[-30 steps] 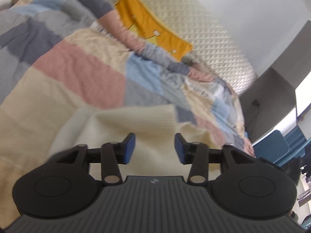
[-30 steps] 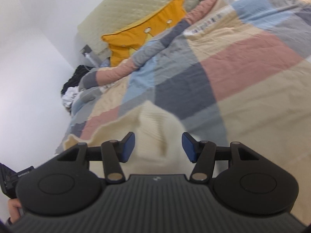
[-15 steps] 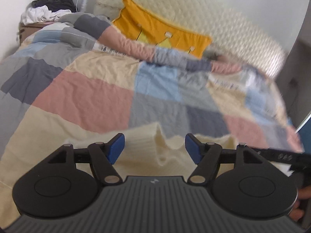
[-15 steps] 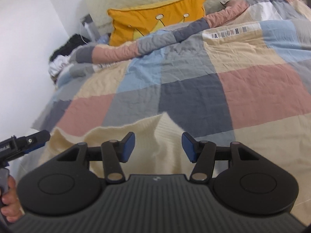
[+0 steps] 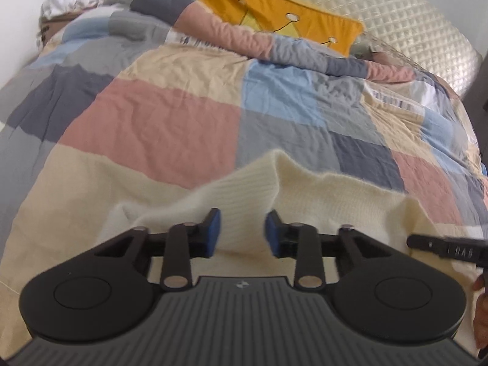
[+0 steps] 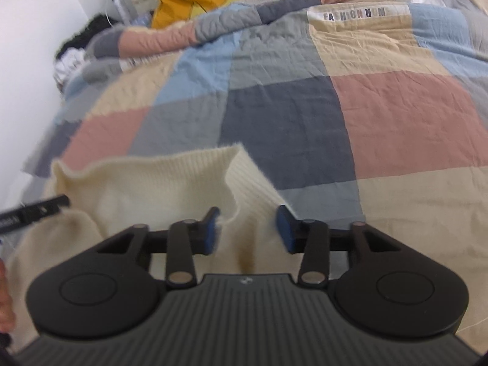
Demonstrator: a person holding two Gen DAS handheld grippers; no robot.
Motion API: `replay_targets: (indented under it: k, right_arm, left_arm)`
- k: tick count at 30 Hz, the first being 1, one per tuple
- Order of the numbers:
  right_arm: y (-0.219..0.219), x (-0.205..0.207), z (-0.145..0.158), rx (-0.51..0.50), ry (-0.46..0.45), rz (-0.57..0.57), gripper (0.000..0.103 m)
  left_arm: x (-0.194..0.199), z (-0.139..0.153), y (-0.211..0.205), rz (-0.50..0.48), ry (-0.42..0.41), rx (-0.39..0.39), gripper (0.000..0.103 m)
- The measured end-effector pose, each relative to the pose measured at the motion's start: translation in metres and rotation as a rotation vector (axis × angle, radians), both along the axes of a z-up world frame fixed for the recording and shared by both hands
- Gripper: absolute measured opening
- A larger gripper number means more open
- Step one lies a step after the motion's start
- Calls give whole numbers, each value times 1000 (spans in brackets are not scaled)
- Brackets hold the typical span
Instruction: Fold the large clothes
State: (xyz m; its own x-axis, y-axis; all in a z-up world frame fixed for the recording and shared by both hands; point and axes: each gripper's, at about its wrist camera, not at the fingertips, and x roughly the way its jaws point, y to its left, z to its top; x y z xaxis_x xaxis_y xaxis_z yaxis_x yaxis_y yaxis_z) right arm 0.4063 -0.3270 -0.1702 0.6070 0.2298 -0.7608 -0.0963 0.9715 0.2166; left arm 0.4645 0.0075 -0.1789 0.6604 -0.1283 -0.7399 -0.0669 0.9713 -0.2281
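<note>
My left gripper [image 5: 241,232] and right gripper [image 6: 247,228] both hang wide apart, gripping nothing. The cream ribbed knit sweater [image 5: 308,192] lies rumpled just beneath them, on the near edge of the patchwork quilt [image 6: 283,122].

Patchwork quilt [image 5: 158,122] on bed w/ cream quilted headboard [image 5: 405,21] (white wall [image 6: 33,45] alongside)

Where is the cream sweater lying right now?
In both wrist views the cream sweater lies on the patchwork quilt, at its near edge, just ahead of both open grippers.
</note>
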Motion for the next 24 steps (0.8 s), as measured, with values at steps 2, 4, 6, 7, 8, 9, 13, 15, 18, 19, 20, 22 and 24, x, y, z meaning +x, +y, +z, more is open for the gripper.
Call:
replay_targets:
  k: [2, 4, 6, 7, 8, 9, 13, 15, 18, 19, 20, 22, 24]
  right_arm:
    - [4, 2, -3, -49, 6, -1, 22]
    - [4, 1, -3, -63, 2, -12, 14]
    - [2, -2, 1, -60, -8, -13, 12]
    - [2, -5, 4, -67, -20, -7, 11]
    - [1, -8, 8, -72, -33, -6, 11]
    - [0, -11, 13, -68, -44, -8, 11]
    - [-11, -23, 35, -40, -91, -29, 10]
    - [-19, -30, 46, -18, -116, -43, 10]
    - [-33, -40, 63, 46, -157, -73, 9]
    - [-38, -42, 69, 69, -168, -87, 9]
    - [-42, -43, 73, 101, -176, -98, 9]
    - [-48, -42, 81, 156, -185, -117, 9]
    - [-49, -36, 85, 191, -187, -136, 9]
  left_arm:
    - [6, -3, 4, 0, 17, -34, 14]
    - [7, -2, 6, -5, 17, -54, 7]
    - [6, 1, 10, -3, 8, -61, 4]
    - [4, 3, 13, 1, 6, -75, 3]
    - [2, 6, 18, 7, 3, -88, 3]
    - [-1, 10, 24, 14, -3, -101, 3]
    - [-16, 32, 59, 53, -38, -157, 3]
    - [-24, 46, 79, 65, -53, -184, 3]
    - [-29, 65, 103, 95, -85, -212, 2]
    - [-28, 69, 110, 108, -85, -242, 2]
    - [-26, 72, 116, 120, -85, -272, 2]
    - [-19, 78, 122, 139, -88, -298, 2]
    - [-9, 81, 124, 159, -89, -289, 2]
